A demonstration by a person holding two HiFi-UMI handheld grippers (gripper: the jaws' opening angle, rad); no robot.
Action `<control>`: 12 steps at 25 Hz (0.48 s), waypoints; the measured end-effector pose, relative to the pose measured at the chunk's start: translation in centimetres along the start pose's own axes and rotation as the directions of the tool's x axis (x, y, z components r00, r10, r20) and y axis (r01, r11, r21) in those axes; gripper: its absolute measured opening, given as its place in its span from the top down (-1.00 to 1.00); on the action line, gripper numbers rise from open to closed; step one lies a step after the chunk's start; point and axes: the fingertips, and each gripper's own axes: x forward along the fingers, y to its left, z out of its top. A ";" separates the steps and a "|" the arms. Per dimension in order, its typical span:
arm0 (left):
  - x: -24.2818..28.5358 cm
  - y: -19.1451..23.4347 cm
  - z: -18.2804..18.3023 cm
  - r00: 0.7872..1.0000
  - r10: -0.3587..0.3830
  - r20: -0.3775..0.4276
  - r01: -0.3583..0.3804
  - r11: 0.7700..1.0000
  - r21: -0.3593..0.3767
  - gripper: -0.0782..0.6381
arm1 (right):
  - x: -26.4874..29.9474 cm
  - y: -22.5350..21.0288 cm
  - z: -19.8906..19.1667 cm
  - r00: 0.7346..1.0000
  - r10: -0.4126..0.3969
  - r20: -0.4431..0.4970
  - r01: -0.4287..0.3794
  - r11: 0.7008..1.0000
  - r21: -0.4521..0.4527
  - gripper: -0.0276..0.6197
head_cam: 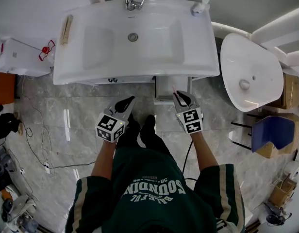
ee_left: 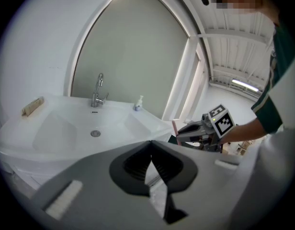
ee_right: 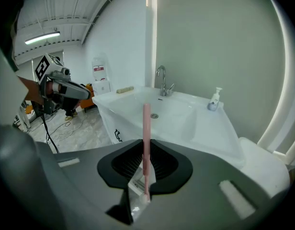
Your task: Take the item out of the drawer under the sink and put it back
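I stand in front of a white sink [head_cam: 140, 38]. My right gripper [head_cam: 179, 95] is shut on a thin pink stick-like item [ee_right: 146, 123], which stands upright between its jaws with a bit of clear wrapper at its lower end. In the head view the pink item [head_cam: 174, 89] pokes out over a white drawer-like box [head_cam: 164, 87] below the sink's front edge. My left gripper [head_cam: 129, 101] hovers to the left of it, jaws together with nothing in them. The left gripper view shows the right gripper [ee_left: 180, 129] with the pink item [ee_left: 175, 125].
On the sink are a faucet [head_cam: 132, 1], a soap bottle [head_cam: 200, 7] and a wooden brush [head_cam: 67, 29]. A second white basin [head_cam: 249, 72] lies at the right, with a blue chair [head_cam: 273, 132] and cardboard boxes beyond. Cables [head_cam: 38, 140] trail over the marble floor at the left.
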 end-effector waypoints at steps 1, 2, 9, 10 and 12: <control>0.2 0.0 -0.5 1.000 -0.002 -0.007 0.002 1.000 -0.006 0.64 | 0.4 0.0 -0.6 1.000 0.005 -0.014 -0.005 1.000 0.002 0.75; 0.4 0.1 -0.9 1.000 -0.003 -0.013 0.003 1.000 -0.011 0.64 | 0.9 0.0 -1.3 1.000 0.009 -0.027 -0.009 1.000 0.000 0.75; 0.3 0.5 -4.8 0.998 -0.003 -0.065 0.000 0.998 -0.056 0.64 | 5.6 0.5 -6.7 0.985 0.039 -0.166 -0.050 0.997 -0.062 0.75; 0.3 0.6 -5.3 0.997 -0.003 -0.073 -0.002 0.998 -0.061 0.64 | 6.4 0.5 -7.6 0.981 0.043 -0.187 -0.058 0.995 -0.076 0.75; 0.4 0.7 -6.4 0.996 -0.002 -0.087 -0.005 0.998 -0.070 0.64 | 7.8 0.3 -8.7 0.974 0.046 -0.220 -0.072 0.991 -0.113 0.75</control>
